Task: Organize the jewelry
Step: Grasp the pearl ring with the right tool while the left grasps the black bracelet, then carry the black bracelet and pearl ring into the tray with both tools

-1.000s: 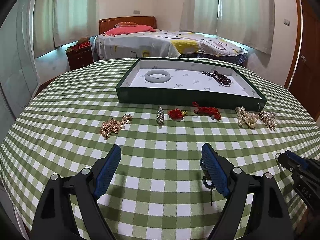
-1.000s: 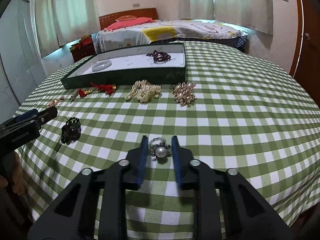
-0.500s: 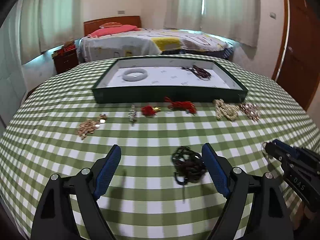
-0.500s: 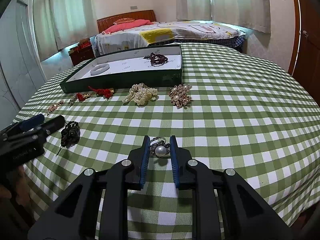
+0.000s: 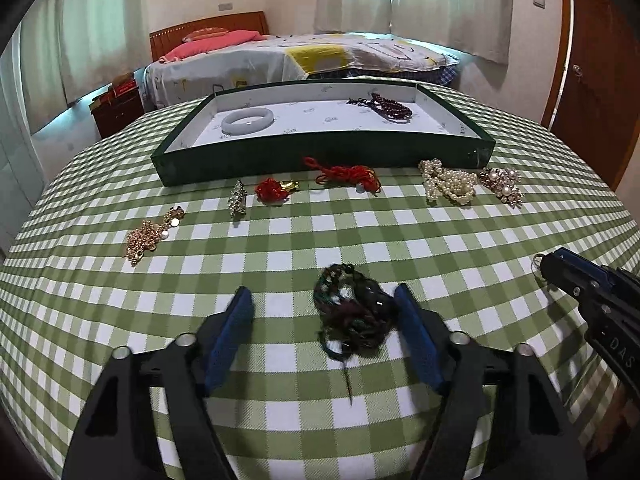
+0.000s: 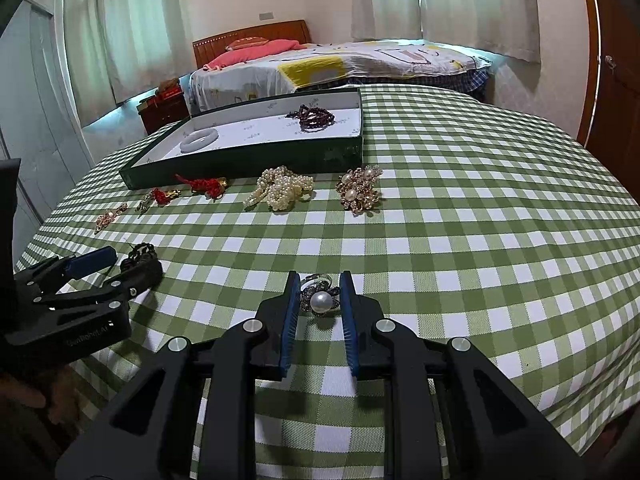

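A dark green tray with a white floor stands at the back of the table; a white bangle and a dark bead string lie in it. My left gripper is open, its jaws on either side of a dark braided bracelet that lies against the right finger. My right gripper is shut on a pearl ring that rests on the cloth. The tray also shows in the right wrist view.
In front of the tray lie a gold chain piece, a crystal brooch, red knots, a red cord, a pearl strand and a pearl brooch. The green checked cloth covers the round table.
My left gripper has slid right, so the dark bracelet now lies between its fingers. My right gripper has narrowed onto the pearl ring.
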Available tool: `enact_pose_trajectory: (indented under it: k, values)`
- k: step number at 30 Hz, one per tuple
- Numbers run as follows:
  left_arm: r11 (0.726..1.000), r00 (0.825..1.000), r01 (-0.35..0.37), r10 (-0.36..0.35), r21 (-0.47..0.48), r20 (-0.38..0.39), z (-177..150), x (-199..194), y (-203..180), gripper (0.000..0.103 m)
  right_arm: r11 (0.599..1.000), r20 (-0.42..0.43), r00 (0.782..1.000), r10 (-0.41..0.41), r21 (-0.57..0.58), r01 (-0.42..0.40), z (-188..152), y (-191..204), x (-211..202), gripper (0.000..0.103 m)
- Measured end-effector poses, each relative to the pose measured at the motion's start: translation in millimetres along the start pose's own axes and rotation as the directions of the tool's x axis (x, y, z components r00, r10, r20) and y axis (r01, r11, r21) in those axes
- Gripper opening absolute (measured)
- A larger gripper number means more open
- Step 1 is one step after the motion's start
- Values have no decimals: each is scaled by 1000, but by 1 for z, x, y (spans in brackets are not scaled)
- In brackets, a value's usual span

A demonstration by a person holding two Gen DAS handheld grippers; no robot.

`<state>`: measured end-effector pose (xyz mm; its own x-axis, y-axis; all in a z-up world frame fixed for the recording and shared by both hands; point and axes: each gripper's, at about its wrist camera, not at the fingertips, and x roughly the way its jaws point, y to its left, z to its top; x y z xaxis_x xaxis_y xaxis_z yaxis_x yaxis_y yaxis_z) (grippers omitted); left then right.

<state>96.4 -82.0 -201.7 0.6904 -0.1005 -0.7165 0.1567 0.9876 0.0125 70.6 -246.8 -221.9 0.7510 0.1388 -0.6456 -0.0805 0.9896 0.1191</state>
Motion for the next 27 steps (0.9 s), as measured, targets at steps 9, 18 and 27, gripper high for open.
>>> enact_pose_trajectory:
  k: [9, 18, 27]
  values:
    - [999, 999, 35, -35, 7, 18, -1, -5, 6, 27, 1000, 1, 1000, 0, 0, 0, 0, 0, 1, 20]
    - [994, 994, 106, -106, -17, 25, 0, -6, 11, 22, 1000, 3, 1000, -1, 2, 1, 0, -1, 0, 20]
    - [994, 994, 107, -106, -19, 35, 1, -9, 11, 20, 1000, 15, 1000, -2, 8, 1, 2, -2, -1, 20]
